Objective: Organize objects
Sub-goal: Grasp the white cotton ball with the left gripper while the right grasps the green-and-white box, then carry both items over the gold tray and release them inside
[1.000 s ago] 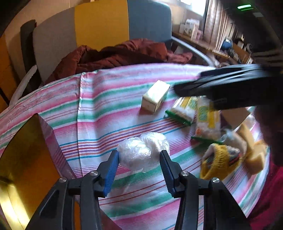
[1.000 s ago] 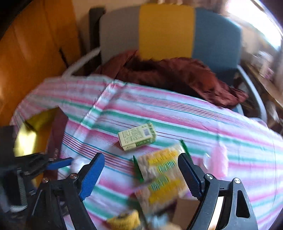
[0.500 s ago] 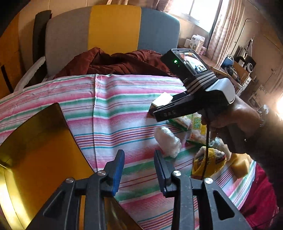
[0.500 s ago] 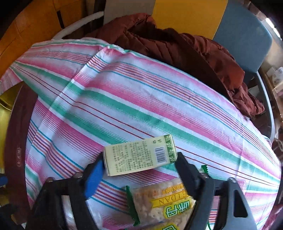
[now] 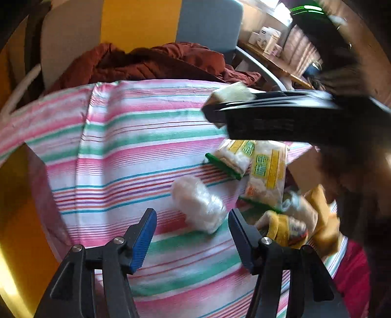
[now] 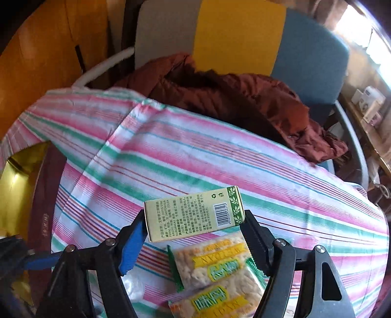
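Blue-padded left gripper (image 5: 191, 234) nearest the lens, jaws spread wide, nothing gripped. White plastic-wrapped bundle (image 5: 198, 204) lying on striped tablecloth (image 5: 136, 137) just ahead, between the fingertips but closer to the right finger, no clear contact. Just right of it, yellow knitted item (image 5: 281, 226) and yellow sponge-like pieces (image 5: 322, 208), blurred. Slightly farther, two cracker packets (image 5: 256, 164) with green edges, overlapping, flat on the cloth. Gold-lined box (image 5: 14, 220) with maroon wall at left edge of the table. Above the packets, right gripper seen side-on as a dark blur (image 5: 268, 115), pale box at its tip. Beyond table edge, maroon jacket (image 5: 156, 63) heaped on chair (image 5: 136, 22) with grey, yellow, blue back panels. Shelf with small white boxes (image 5: 266, 39) far right.

Right wrist view: right gripper (image 6: 193, 232) closed partway onto green-and-cream carton (image 6: 194, 216), pads pressing both short ends, barcode side up, carton lifted clear above the cloth. Cracker packets (image 6: 215, 276) directly below and nearer the lens. Left gripper's blue tip (image 6: 39, 261) at lower left. Striped tablecloth (image 6: 195, 156) beyond, then maroon jacket (image 6: 232, 97) and chair (image 6: 239, 36).
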Action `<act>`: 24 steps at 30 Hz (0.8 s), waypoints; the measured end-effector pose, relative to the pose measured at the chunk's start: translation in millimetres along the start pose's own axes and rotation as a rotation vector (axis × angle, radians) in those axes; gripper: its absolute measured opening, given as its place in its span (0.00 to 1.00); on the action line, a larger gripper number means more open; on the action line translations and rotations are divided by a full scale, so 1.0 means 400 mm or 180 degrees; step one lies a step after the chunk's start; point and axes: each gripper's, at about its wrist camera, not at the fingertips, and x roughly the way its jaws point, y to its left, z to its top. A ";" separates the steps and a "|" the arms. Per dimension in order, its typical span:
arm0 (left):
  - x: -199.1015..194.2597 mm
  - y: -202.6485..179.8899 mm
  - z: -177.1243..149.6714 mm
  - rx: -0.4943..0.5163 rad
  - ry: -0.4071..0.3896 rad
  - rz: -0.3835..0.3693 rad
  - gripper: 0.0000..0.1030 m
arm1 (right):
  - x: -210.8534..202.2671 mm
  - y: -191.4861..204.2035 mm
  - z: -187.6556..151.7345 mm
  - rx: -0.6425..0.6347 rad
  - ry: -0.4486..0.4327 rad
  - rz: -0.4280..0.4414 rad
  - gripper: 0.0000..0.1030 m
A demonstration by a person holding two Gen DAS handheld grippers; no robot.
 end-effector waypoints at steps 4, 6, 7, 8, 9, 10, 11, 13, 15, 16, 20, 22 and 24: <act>0.041 -0.014 0.016 -0.0042 0.0045 0.0045 0.59 | -0.022 -0.029 -0.006 0.0103 -0.0085 0.0012 0.73; 0.065 -0.021 0.014 -0.0020 0.0116 0.0089 0.45 | -0.039 -0.035 -0.023 0.0151 -0.0117 0.0001 0.73; 0.074 -0.023 0.012 -0.0019 0.0116 0.0073 0.44 | -0.043 -0.040 -0.027 0.0180 -0.0132 -0.0011 0.73; 0.074 -0.025 0.010 -0.0017 0.0089 0.0058 0.42 | -0.045 -0.045 -0.029 0.0204 -0.0144 -0.0018 0.73; 0.068 -0.026 0.006 0.0001 0.0048 0.0068 0.41 | -0.049 -0.047 -0.034 0.0226 -0.0160 -0.0024 0.73; 0.059 -0.026 0.001 0.0016 0.0014 0.0074 0.40 | -0.056 -0.047 -0.039 0.0248 -0.0182 -0.0032 0.73; 0.042 -0.026 -0.006 0.0030 -0.0031 0.0090 0.40 | -0.065 -0.049 -0.044 0.0270 -0.0207 -0.0032 0.73; 0.005 -0.021 -0.018 0.0033 -0.0132 0.0117 0.40 | -0.089 -0.047 -0.055 0.0319 -0.0262 -0.0005 0.73; -0.058 -0.007 -0.035 -0.0002 -0.0279 0.0141 0.40 | -0.103 -0.044 -0.061 0.0340 -0.0315 0.0025 0.73; -0.084 -0.005 -0.039 -0.0005 -0.0344 0.0169 0.40 | -0.113 -0.039 -0.066 0.0349 -0.0342 0.0059 0.73; -0.209 0.044 -0.072 -0.0036 -0.0646 0.0344 0.40 | -0.143 0.006 -0.084 0.0352 -0.0429 0.0173 0.73; -0.271 0.070 -0.094 -0.0074 -0.0781 0.0444 0.40 | -0.153 0.038 -0.093 0.0349 -0.0461 0.0252 0.73; -0.328 0.099 -0.125 -0.0114 -0.0897 0.0559 0.40 | -0.161 0.074 -0.099 0.0336 -0.0484 0.0338 0.73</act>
